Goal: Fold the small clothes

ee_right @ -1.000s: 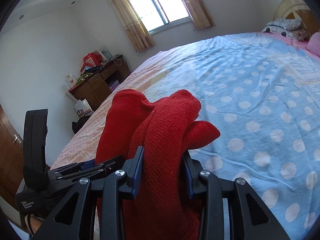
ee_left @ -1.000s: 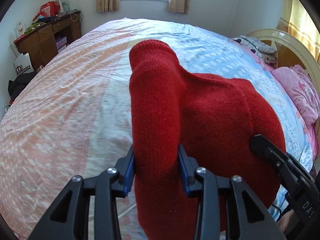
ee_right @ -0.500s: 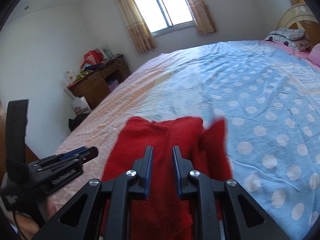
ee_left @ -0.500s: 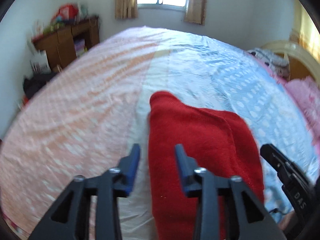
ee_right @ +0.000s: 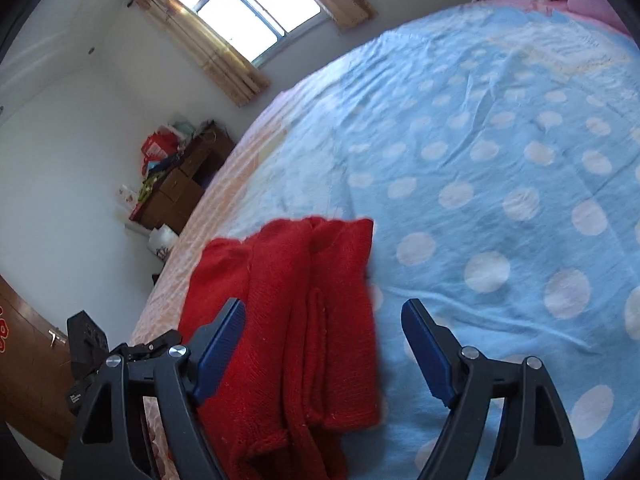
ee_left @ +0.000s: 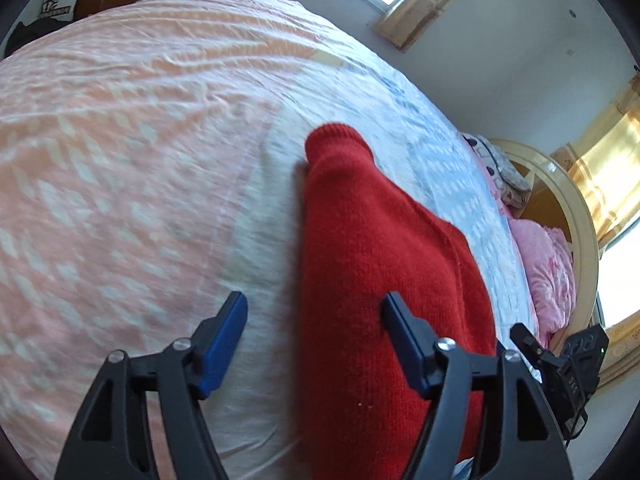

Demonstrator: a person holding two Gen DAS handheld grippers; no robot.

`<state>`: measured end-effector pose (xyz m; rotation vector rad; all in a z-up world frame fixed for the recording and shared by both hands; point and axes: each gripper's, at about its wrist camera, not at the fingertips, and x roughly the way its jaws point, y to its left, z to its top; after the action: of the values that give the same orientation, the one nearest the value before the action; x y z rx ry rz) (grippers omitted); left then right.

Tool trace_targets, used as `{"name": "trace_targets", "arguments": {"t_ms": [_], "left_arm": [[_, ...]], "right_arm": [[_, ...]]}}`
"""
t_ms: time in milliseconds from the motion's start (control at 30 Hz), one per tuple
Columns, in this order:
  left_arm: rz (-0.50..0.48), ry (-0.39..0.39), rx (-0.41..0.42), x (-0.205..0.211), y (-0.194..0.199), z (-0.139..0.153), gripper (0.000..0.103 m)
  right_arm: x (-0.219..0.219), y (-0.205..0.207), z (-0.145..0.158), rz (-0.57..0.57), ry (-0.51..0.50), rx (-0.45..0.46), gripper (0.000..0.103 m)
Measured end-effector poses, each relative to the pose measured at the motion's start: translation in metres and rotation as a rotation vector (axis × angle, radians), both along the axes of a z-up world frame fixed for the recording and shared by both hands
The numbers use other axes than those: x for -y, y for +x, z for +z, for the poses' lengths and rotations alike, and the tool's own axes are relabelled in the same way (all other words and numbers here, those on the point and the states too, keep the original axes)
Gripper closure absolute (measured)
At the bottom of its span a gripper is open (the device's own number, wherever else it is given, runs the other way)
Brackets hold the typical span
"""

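Lying: red knit garment (ee_left: 372, 264) flat on the bed (ee_left: 132, 168), folded into a long stack with layered edges showing in the right wrist view (ee_right: 304, 320).
Position: the garment sits across the seam where the peach-patterned half of the bedcover meets the blue polka-dot half (ee_right: 500, 168).
Left gripper (ee_left: 314, 320): jaws spread wide, having just been opening; the garment's left edge lies between them, and the pads do not press it. One blue pad (ee_left: 224, 340) stands over bare sheet, the other over the red knit.
Right gripper (ee_right: 324, 328): jaws spread wide, having just been opening; the garment's right part lies between them, unpinched. The right-hand blue pad (ee_right: 428, 348) stands over blue bedcover, clear of the cloth.
Contact: whether either gripper's finger bodies rest on the knit cannot be told.
Other gripper in view: the right one shows at the lower right edge of the left wrist view (ee_left: 560, 364); the left one at the lower left of the right wrist view (ee_right: 104, 356).
Surroundings: wooden desk (ee_right: 184, 184) with clutter by the wall, curtained window (ee_right: 256, 12), pink bedding (ee_left: 548, 264) near the headboard.
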<state>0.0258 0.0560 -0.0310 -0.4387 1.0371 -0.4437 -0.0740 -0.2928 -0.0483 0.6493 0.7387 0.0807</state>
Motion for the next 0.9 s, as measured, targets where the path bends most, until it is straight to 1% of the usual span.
{"name": "trace_targets", "arguments": {"t_ms": [67,100,133,200,267,333,367,433,467,533,567,600,667,700,767,833,900], "left_arm": [[-0.023,-0.008,0.013,0.008,-0.001,-0.001,0.029],[-0.036,-0.009,0.02,0.012,-0.001,-0.002,0.023],[-0.044,-0.008,0.021,0.014,0.001,-0.004,0.021],[-0.045,-0.008,0.036,0.019,0.001,-0.005,0.014],[-0.05,0.009,0.045,0.027,0.004,-0.004,0.011],[-0.065,0.05,0.064,0.036,0.006,-0.003,0.01],[-0.078,0.057,0.071,0.041,0.007,-0.003,0.01],[-0.097,0.082,0.085,0.05,0.005,-0.002,0.018],[-0.115,0.1,0.083,0.056,0.005,-0.003,0.026],[-0.101,0.126,0.09,0.059,0.006,-0.003,0.032],[-0.097,0.13,0.091,0.06,0.006,-0.002,0.037],[-0.092,0.139,0.095,0.061,0.005,0.001,0.043],[-0.083,0.164,0.107,0.064,0.003,0.005,0.051],[-0.079,0.179,0.116,0.065,0.001,0.008,0.055],[-0.072,0.216,0.139,0.067,-0.002,0.016,0.06],[-0.075,0.257,0.172,0.069,-0.009,0.026,0.063],[-0.077,0.303,0.204,0.071,-0.014,0.036,0.063]], "right_arm": [[-0.007,0.009,-0.011,0.028,-0.012,-0.032,0.022],[-0.009,0.012,-0.014,0.031,-0.02,-0.04,0.022],[-0.013,0.016,-0.019,0.042,-0.025,-0.046,0.022],[-0.016,0.021,-0.023,0.057,-0.005,-0.033,0.022],[-0.023,0.025,-0.024,0.096,0.032,-0.006,0.019],[-0.038,0.032,-0.024,0.144,0.0,-0.018,0.016],[-0.046,0.035,-0.023,0.154,-0.042,-0.019,0.015],[-0.056,0.042,-0.024,0.161,-0.09,-0.016,0.016],[-0.06,0.044,-0.024,0.164,-0.119,-0.015,0.018],[-0.068,0.046,-0.025,0.17,-0.204,-0.026,0.05],[-0.07,0.045,-0.025,0.186,-0.198,-0.02,0.056],[-0.068,0.044,-0.024,0.196,-0.166,-0.016,0.062],[-0.071,0.042,-0.021,0.188,-0.206,-0.018,0.064],[-0.077,0.04,-0.018,0.187,-0.248,-0.015,0.066],[-0.089,0.033,-0.009,0.185,-0.335,-0.007,0.068],[-0.103,0.026,0.0,0.185,-0.407,0.017,0.069],[-0.11,0.018,0.009,0.19,-0.436,0.048,0.069]]}}
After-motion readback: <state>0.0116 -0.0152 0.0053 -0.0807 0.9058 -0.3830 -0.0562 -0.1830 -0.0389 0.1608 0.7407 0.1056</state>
